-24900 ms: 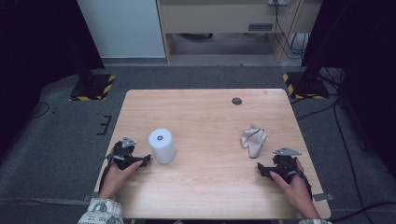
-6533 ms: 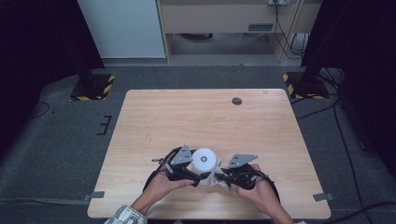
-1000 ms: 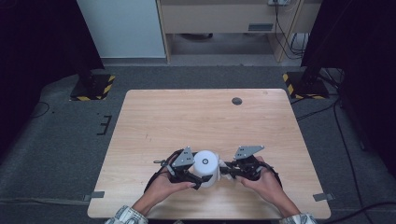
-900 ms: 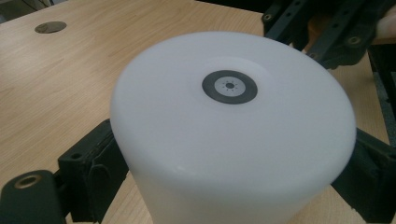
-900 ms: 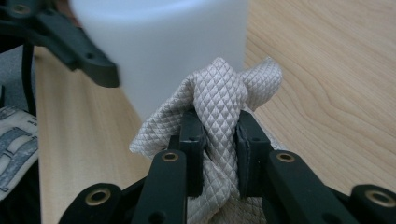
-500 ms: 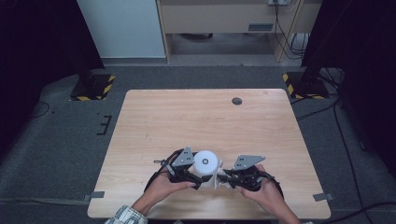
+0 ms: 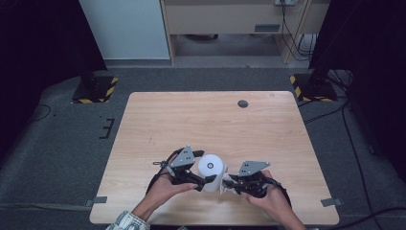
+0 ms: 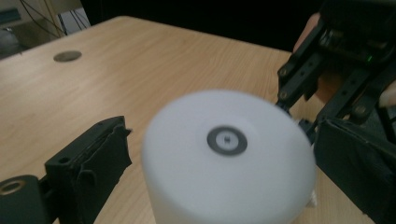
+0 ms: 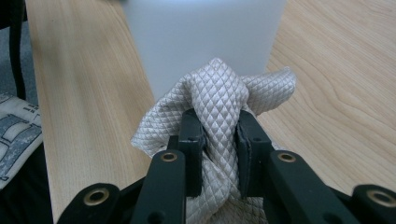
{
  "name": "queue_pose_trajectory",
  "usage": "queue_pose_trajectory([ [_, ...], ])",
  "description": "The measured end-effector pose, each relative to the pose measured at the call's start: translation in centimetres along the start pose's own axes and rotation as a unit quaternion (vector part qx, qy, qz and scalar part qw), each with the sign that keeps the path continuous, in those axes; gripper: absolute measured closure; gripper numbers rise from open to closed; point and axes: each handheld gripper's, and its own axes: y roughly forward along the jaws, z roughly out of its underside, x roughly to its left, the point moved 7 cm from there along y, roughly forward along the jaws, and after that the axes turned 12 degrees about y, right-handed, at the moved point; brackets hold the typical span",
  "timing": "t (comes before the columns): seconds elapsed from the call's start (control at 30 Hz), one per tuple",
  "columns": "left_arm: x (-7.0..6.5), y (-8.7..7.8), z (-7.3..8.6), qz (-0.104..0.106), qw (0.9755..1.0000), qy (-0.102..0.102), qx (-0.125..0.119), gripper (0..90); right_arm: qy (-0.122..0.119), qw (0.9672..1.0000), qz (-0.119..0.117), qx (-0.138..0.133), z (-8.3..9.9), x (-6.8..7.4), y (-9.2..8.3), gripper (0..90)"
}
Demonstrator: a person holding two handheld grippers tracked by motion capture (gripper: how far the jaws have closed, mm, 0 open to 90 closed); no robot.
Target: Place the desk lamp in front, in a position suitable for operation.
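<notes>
Pinching a bunch of the quilted cloth [image 9: 219, 107] between its two black jaws, the right gripper [image 7: 229, 183] points toward the side wall of the white cylinder [image 7: 212, 168], which stands directly in front of it. In the right gripper view the cloth reaches forward from the jaws and appears to touch the lower wall of the cylinder; I cannot tell how firmly it presses.

The cylinder stands upright near the person's edge of the wooden table [image 7: 210, 120], so its long axis is vertical and its flat top with a small dark ring faces up. From the other side, the left gripper [image 7: 201, 179] has its jaws spread wide around the cylinder; they have just been opening further. In the left gripper view one pad [image 8: 100, 154] stands a little apart from the wall, so I judge that it steadies the cylinder rather than clamps it.

The wiping move therefore depends on the right gripper, because the cloth already meets the cylinder's wall on that side.
</notes>
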Motion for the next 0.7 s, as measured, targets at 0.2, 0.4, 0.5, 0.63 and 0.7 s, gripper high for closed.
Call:
queue_pose_trajectory([
  [0.2,1.1,-0.6,-1.6,-0.004,1.0,-0.007,-0.006,11.3,0.001,1.0,0.001,-0.006,-0.1,-0.1,-0.2,75.1],
  [0.4,1.5,0.3,-1.3,0.021,0.9996,-0.013,0.017,20.0,-0.006,0.9999,-0.008,-0.006,-0.2,0.5,-0.2,75.1],
  [0.5,1.6,0.4,-0.6,0.025,0.999,-0.023,0.029,21.2,-0.007,0.9999,-0.011,-0.009,-0.3,0.7,-0.4,75.2],
  [0.63,1.5,0.6,-0.4,0.039,0.998,-0.04,0.029,23.1,-0.009,0.9997,-0.017,-0.015,-0.6,1.0,-0.5,75.2],
  [0.7,1.4,0.6,-0.4,0.043,0.9978,-0.04,0.029,24.7,-0.01,0.9996,-0.019,-0.017,-0.7,1.1,-0.5,75.2],
])
